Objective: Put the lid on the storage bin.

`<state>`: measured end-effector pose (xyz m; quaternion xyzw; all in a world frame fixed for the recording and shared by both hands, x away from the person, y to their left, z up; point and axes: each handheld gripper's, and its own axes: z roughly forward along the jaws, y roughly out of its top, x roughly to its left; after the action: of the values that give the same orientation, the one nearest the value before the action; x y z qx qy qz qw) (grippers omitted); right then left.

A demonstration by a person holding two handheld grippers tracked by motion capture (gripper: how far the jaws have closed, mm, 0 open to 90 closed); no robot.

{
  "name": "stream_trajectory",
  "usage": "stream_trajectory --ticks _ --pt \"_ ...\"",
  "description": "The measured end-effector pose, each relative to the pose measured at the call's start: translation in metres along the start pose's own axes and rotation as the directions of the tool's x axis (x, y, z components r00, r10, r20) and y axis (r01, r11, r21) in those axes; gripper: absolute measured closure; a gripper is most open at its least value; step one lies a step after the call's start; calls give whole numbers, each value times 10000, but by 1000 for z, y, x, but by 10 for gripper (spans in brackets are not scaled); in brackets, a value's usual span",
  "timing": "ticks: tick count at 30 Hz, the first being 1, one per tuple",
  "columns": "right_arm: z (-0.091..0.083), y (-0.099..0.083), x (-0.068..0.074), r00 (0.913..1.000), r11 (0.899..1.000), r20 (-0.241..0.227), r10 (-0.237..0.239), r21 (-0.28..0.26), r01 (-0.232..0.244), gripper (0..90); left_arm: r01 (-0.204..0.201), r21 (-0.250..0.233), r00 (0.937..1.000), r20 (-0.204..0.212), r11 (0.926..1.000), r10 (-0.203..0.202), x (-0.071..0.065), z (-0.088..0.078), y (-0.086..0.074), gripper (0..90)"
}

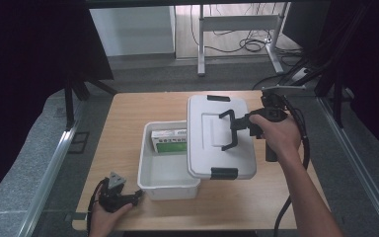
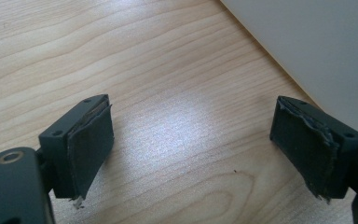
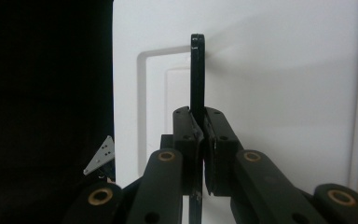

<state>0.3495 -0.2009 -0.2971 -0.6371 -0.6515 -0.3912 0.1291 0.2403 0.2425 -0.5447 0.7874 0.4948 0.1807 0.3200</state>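
Observation:
A white storage bin (image 1: 165, 185) stands mid-table with a green and white box (image 1: 169, 140) inside it. The white lid (image 1: 212, 148) lies tilted over the bin's right part and overhangs to the right. My right gripper (image 1: 242, 123) reaches in from the right and is shut on the lid's upright black handle (image 1: 228, 129). In the right gripper view the handle (image 3: 196, 70) rises from between the closed pads of this gripper (image 3: 199, 119), with the lid (image 3: 270, 70) behind it. My left gripper (image 1: 137, 195) rests at the table's front left, open (image 2: 191, 149), just beside the bin's wall (image 2: 317, 42).
The lid carries black clips at its far end (image 1: 218, 98) and near end (image 1: 224, 173). The wooden table (image 1: 128, 113) has bare wood left of the bin. Beyond it stand a desk frame (image 1: 237, 22) and floor cables (image 1: 249, 45). A cable (image 1: 303, 148) trails from the right gripper.

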Motion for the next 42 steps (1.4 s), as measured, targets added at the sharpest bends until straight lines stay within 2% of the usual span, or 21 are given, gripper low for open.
stream_trajectory --ticks 28,42 --pt "40 0 31 9995 9973 -172 -246 685 257 846 -3 0 10000 17 10000 3 0 0 0 130" --pt "63 0 50 9990 9939 -109 -433 1013 442 846 -3 -2 10000 14 10000 3 0 0 0 130"
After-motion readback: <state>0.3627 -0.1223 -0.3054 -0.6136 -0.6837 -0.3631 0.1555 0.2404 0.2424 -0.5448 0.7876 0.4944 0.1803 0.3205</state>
